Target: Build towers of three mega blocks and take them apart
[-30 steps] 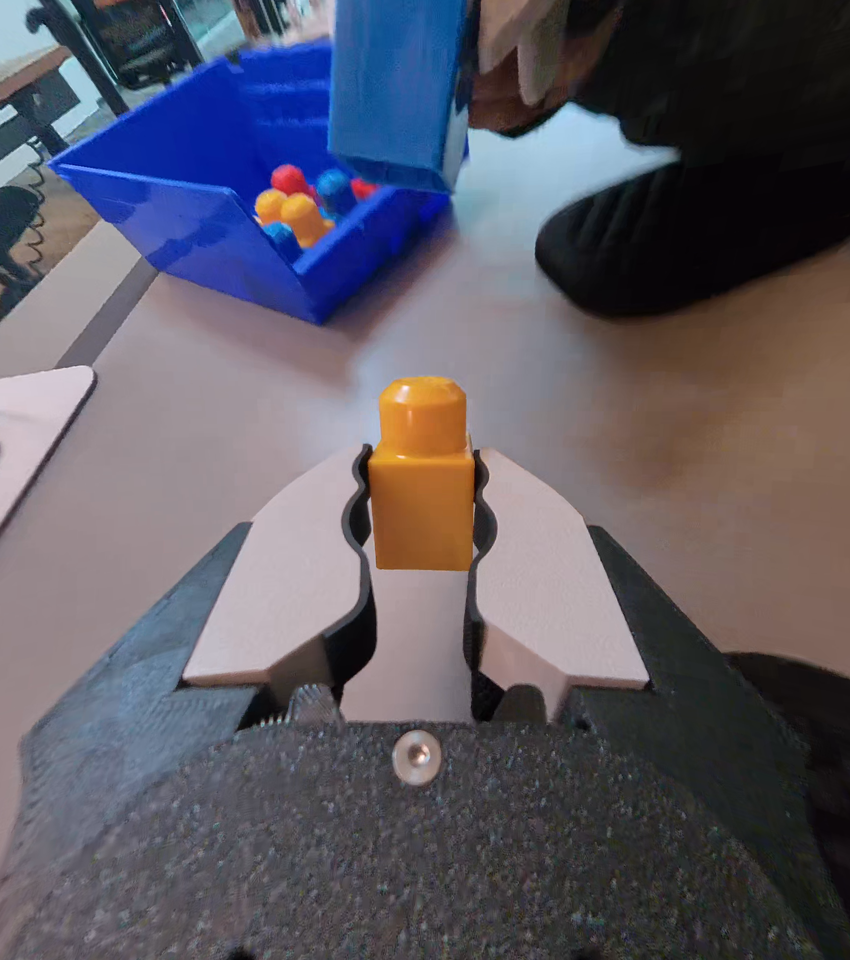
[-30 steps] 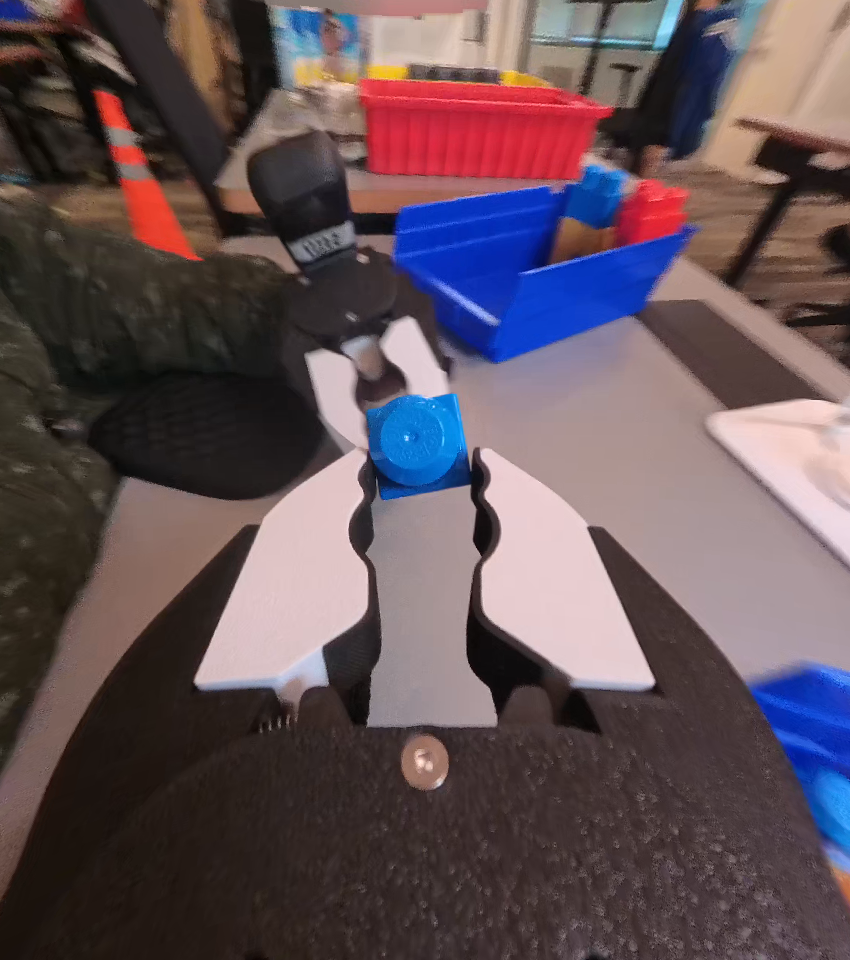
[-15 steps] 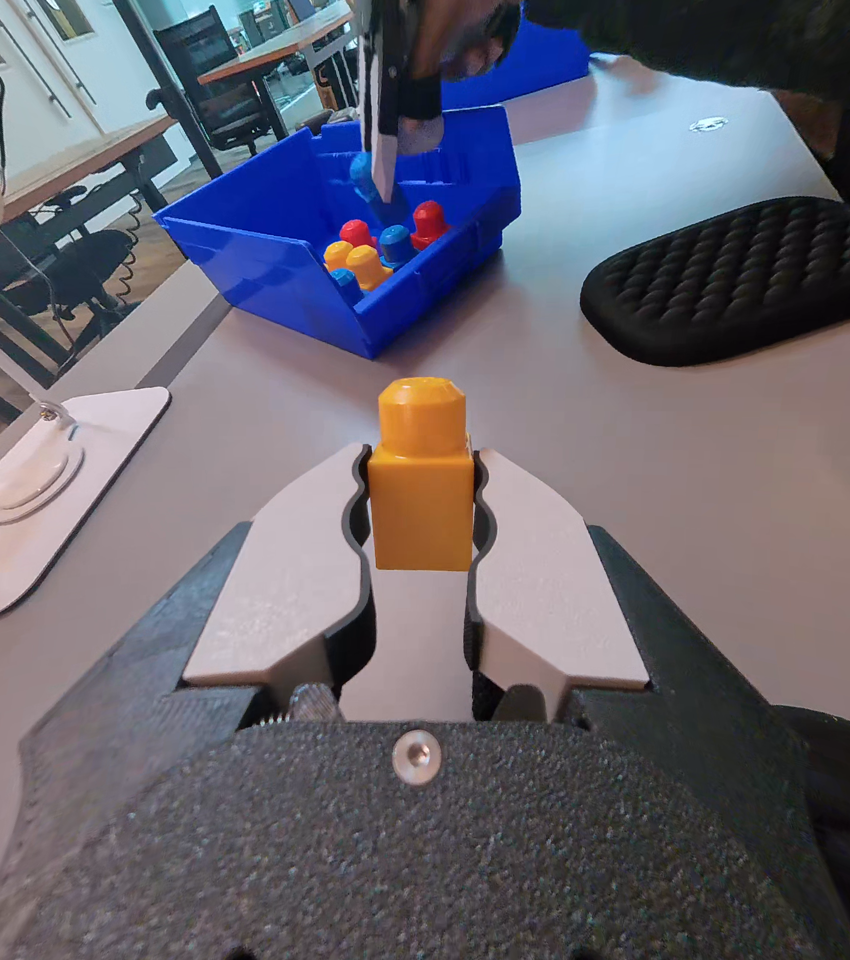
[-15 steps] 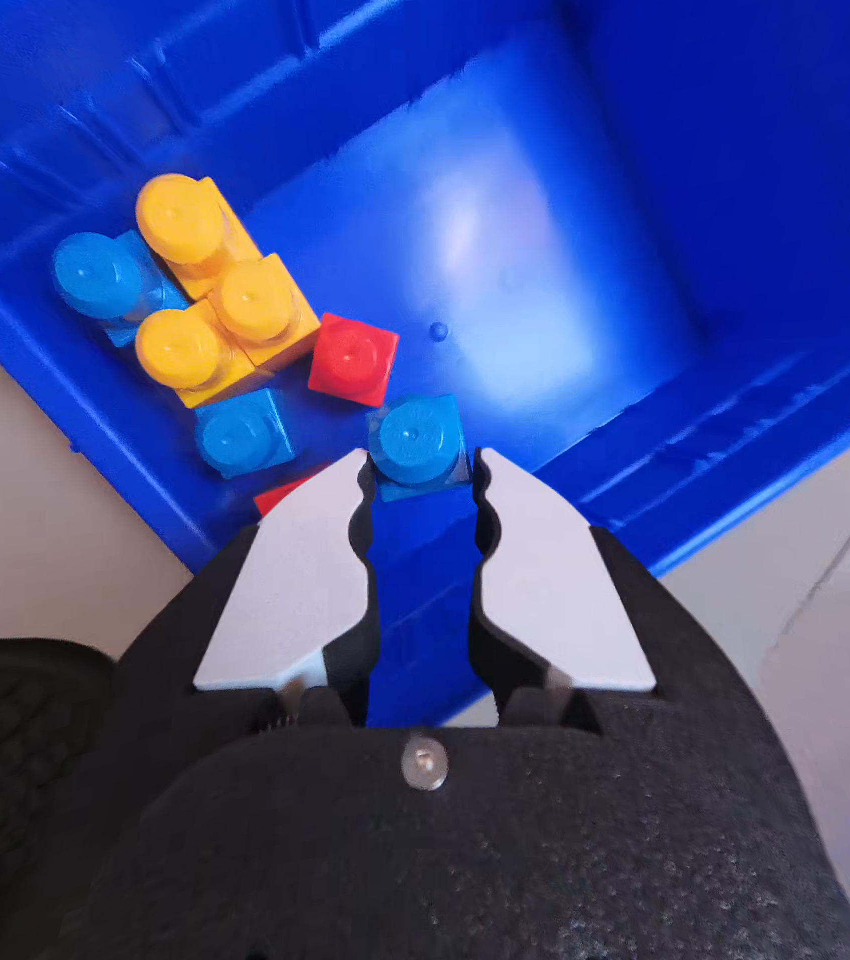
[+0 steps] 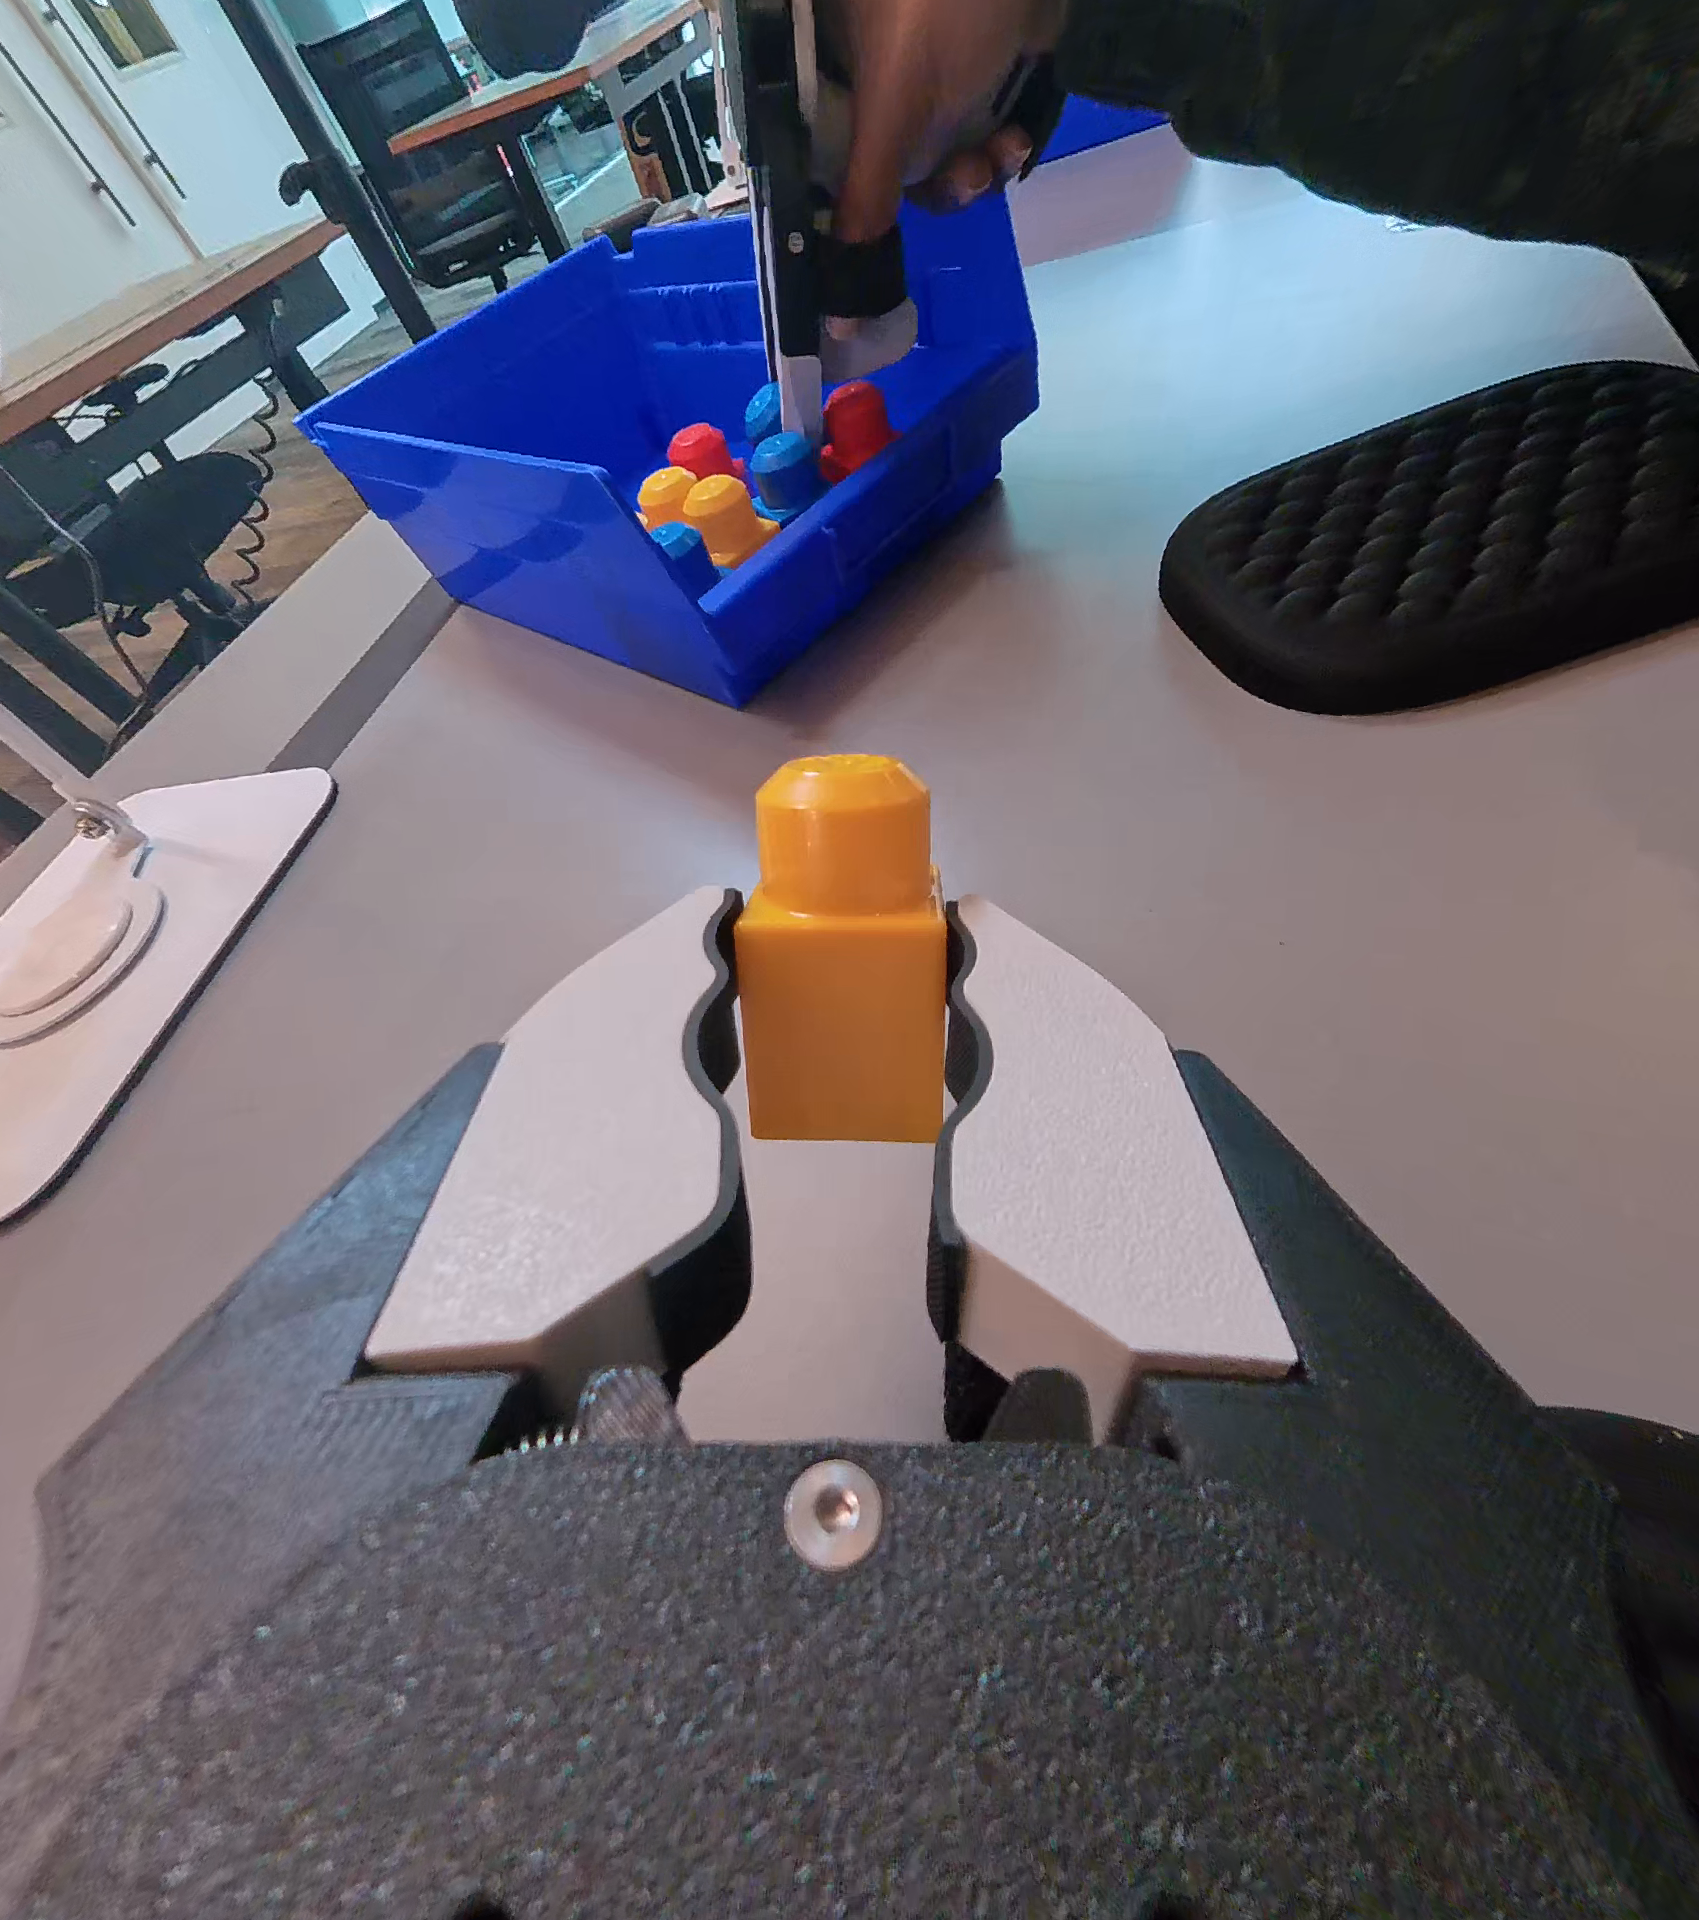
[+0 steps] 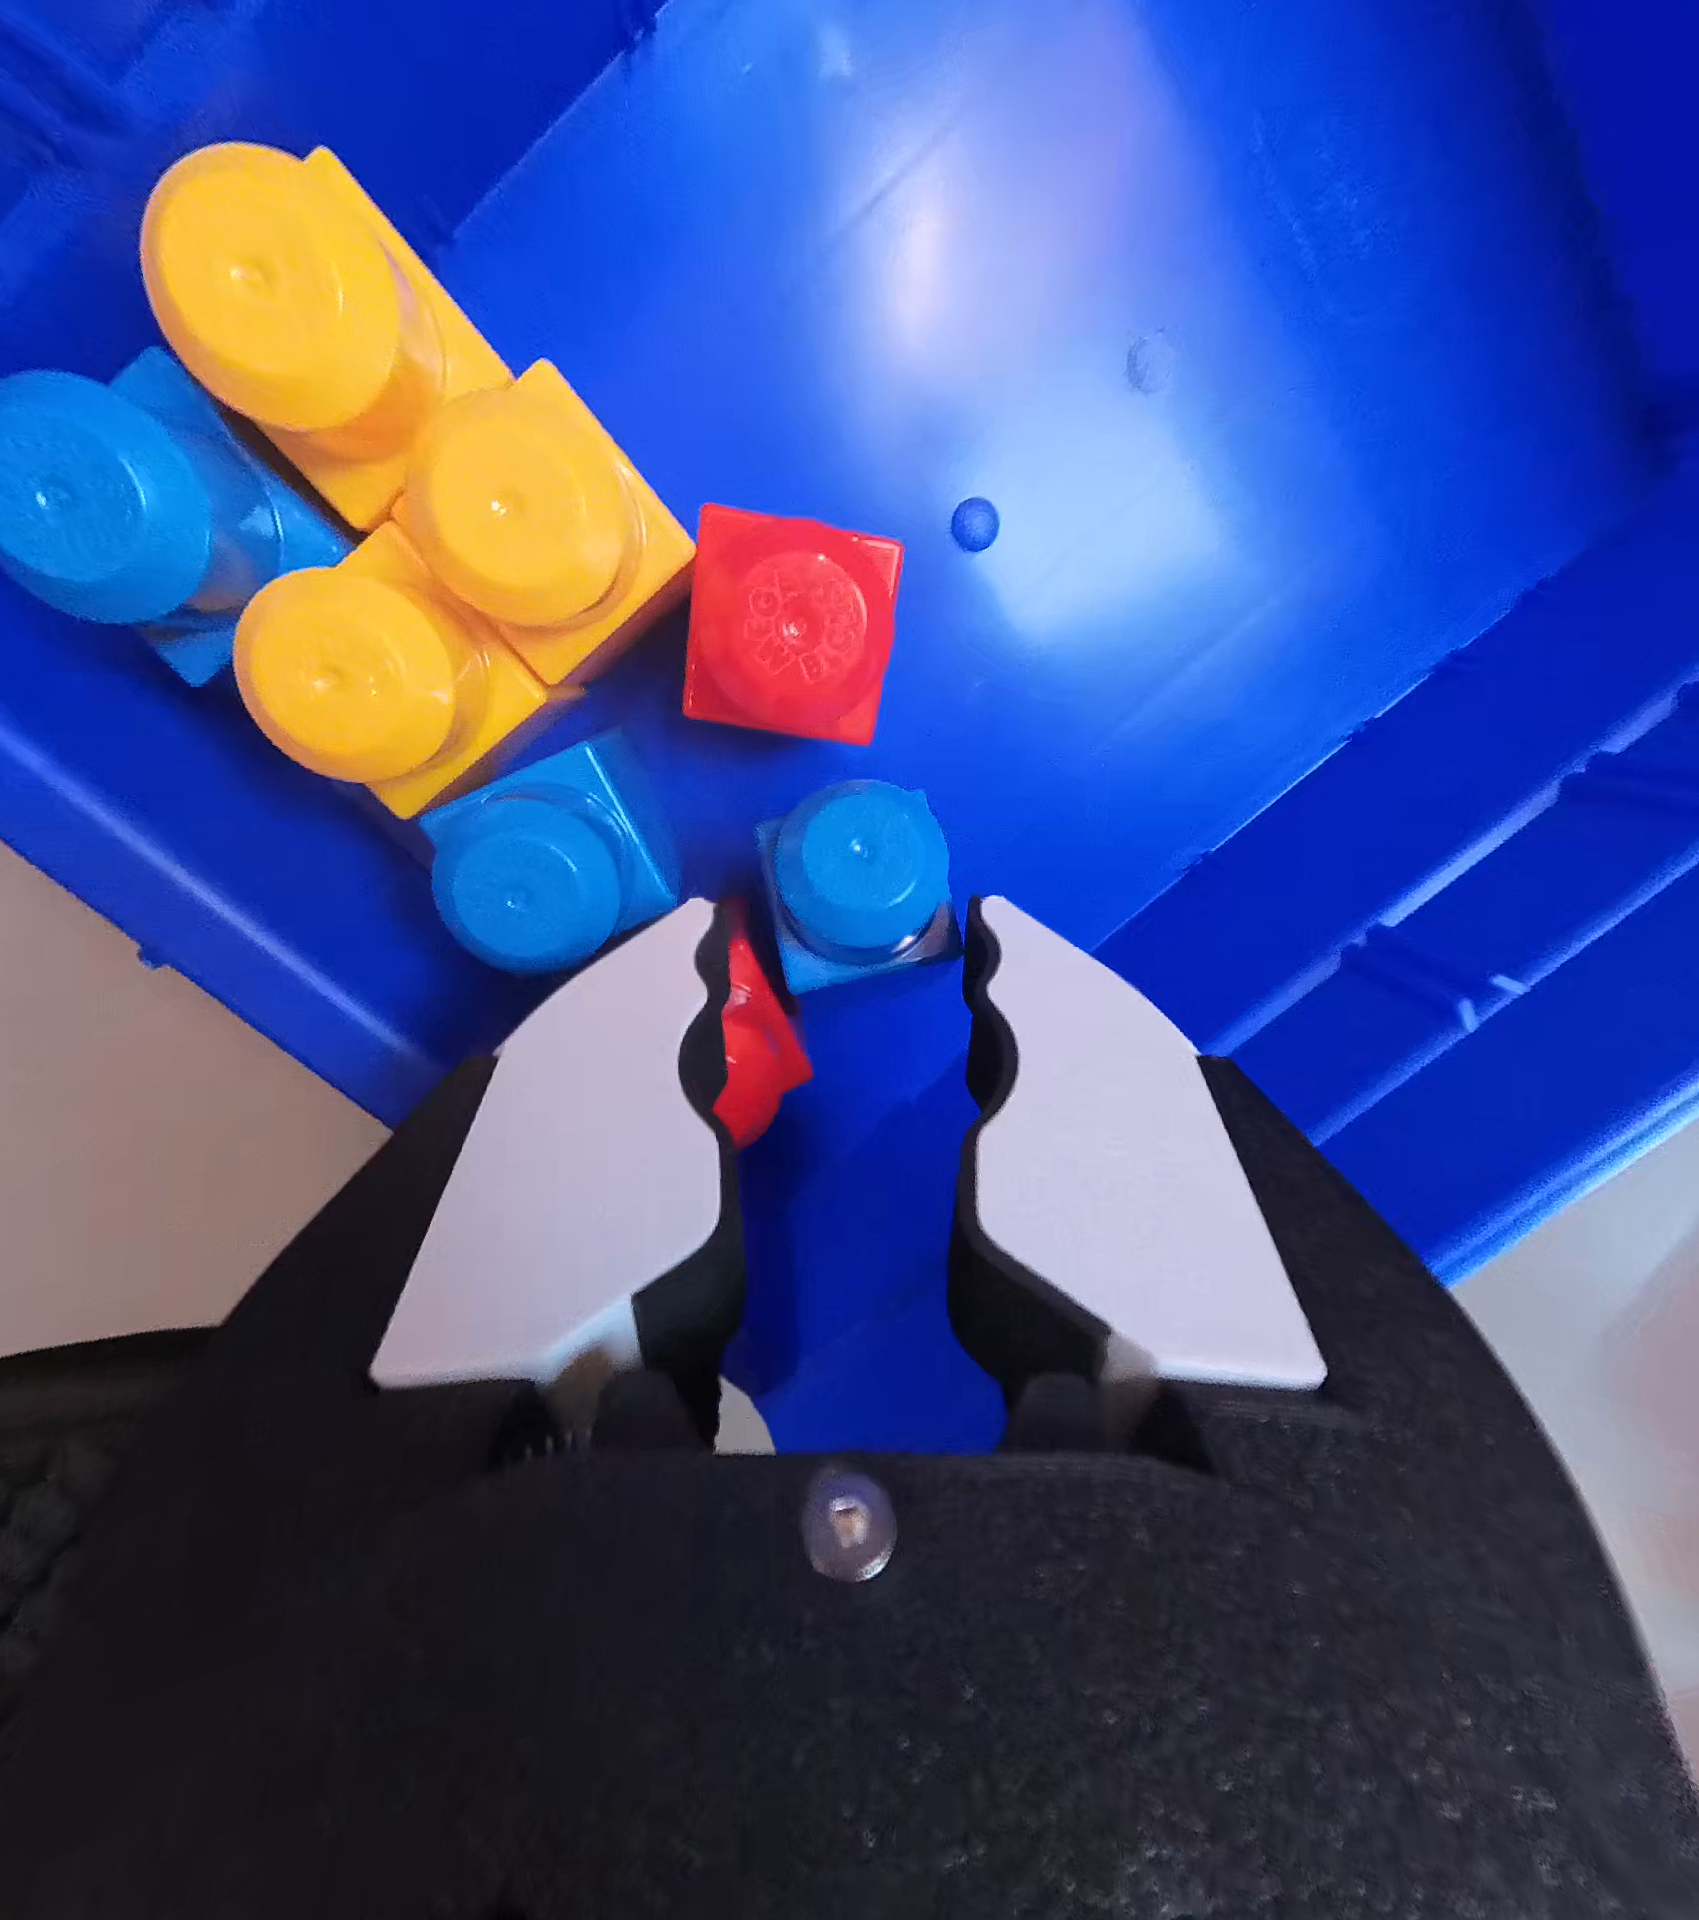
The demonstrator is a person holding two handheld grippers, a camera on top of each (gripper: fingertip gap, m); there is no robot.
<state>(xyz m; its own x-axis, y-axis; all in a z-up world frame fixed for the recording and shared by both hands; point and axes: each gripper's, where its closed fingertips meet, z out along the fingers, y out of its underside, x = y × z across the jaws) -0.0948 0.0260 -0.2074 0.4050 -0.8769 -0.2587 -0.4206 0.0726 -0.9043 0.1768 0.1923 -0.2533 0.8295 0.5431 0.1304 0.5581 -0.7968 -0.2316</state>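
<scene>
Left gripper clamps the orange block upright over the table, stud up, likely parked for stacking or binning. Right gripper points down into the blue bin, jaws parted wider than a block. Blue block sits at its tips, apparently free of both pads, probably just released. Red block lies beside the left pad. Other blocks stay clustered in the bin.
</scene>
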